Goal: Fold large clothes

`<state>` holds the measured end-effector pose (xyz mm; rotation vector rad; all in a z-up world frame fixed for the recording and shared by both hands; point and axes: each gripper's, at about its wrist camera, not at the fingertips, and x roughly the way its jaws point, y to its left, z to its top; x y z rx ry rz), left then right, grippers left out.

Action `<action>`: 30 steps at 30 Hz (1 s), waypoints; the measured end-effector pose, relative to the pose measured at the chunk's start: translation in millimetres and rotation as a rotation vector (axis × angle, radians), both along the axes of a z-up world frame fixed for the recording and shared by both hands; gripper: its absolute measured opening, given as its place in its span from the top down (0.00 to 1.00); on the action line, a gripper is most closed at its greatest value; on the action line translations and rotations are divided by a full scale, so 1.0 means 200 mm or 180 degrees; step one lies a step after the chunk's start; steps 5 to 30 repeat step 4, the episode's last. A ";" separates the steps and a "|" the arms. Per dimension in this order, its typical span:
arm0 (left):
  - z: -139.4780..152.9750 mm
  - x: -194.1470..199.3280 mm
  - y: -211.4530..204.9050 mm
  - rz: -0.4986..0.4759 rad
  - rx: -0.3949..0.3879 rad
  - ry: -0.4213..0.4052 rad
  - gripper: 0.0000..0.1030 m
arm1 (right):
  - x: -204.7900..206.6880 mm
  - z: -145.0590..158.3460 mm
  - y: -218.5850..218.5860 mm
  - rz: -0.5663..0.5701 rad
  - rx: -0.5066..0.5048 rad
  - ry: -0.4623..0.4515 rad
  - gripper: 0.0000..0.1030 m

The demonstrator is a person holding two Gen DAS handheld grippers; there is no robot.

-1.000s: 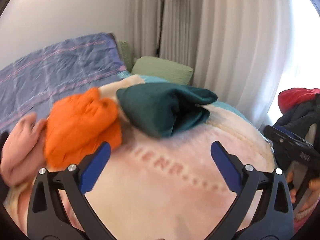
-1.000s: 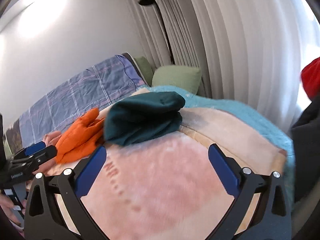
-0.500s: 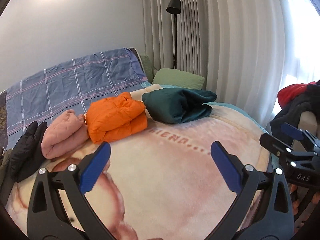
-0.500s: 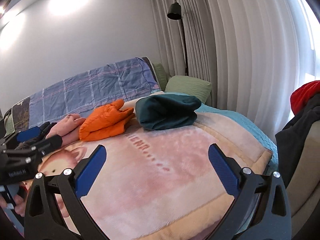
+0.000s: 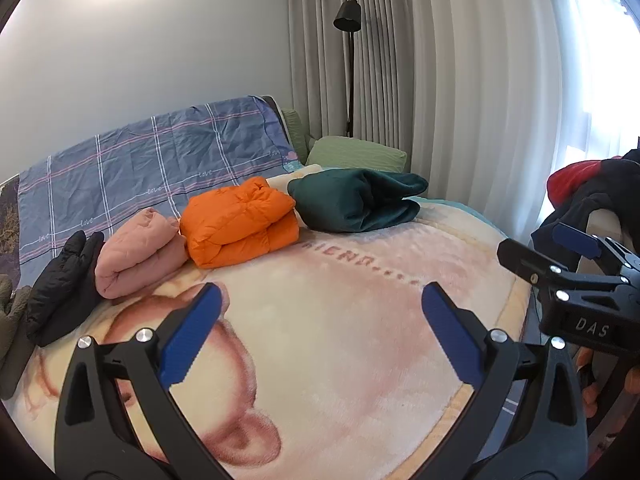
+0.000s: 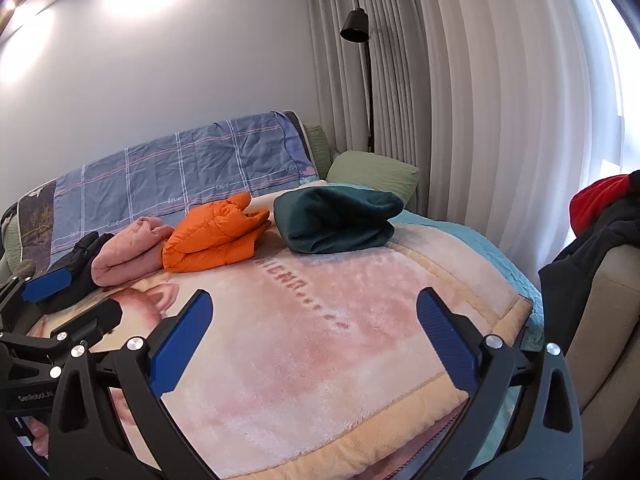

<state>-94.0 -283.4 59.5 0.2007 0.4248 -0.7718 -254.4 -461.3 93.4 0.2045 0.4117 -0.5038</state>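
Note:
Folded garments lie in a row across the far part of the bed: a dark green one (image 5: 352, 200) (image 6: 336, 220), an orange puffy jacket (image 5: 240, 220) (image 6: 216, 236), a pink one (image 5: 136, 252) (image 6: 124, 252) and a black one (image 5: 64, 280) (image 6: 80, 264). My left gripper (image 5: 320, 332) hovers open above the pink blanket (image 5: 340, 360), well short of the clothes, holding nothing. My right gripper (image 6: 312, 332) is also open and empty over the blanket (image 6: 320, 360). Each gripper shows at the edge of the other's view.
A heap of unfolded dark and red clothes (image 6: 600, 232) (image 5: 580, 192) hangs over a beige chair (image 6: 608, 320) right of the bed. A plaid blue quilt (image 5: 140, 160), a green pillow (image 6: 372, 176), a floor lamp (image 6: 356, 28) and curtains stand behind.
Both grippers have pulled back and up from the folded clothes, so more of the bed, the pink and black garments and the wall are in view now. Both stay open.

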 end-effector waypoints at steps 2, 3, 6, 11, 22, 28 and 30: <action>-0.01 0.00 0.00 -0.0005 0.0007 0.0022 0.02 | 0.01 0.00 0.00 -0.0016 0.0004 0.0025 0.01; -0.01 0.00 0.01 -0.0005 0.0014 0.0036 0.02 | 0.01 0.00 0.00 -0.0026 0.0006 0.0039 0.01; -0.02 0.00 0.01 -0.0004 0.0022 0.0044 0.02 | 0.01 0.00 0.00 -0.0028 0.0007 0.0042 0.01; -0.02 0.00 0.01 -0.0004 0.0022 0.0044 0.02 | 0.01 0.00 0.00 -0.0028 0.0007 0.0042 0.01; -0.02 0.00 0.01 -0.0004 0.0022 0.0044 0.02 | 0.01 0.00 0.00 -0.0028 0.0007 0.0042 0.01; -0.02 0.00 0.01 -0.0004 0.0022 0.0044 0.02 | 0.01 0.00 0.00 -0.0028 0.0007 0.0042 0.01; -0.02 0.00 0.01 -0.0004 0.0022 0.0044 0.02 | 0.01 0.00 0.00 -0.0028 0.0007 0.0042 0.01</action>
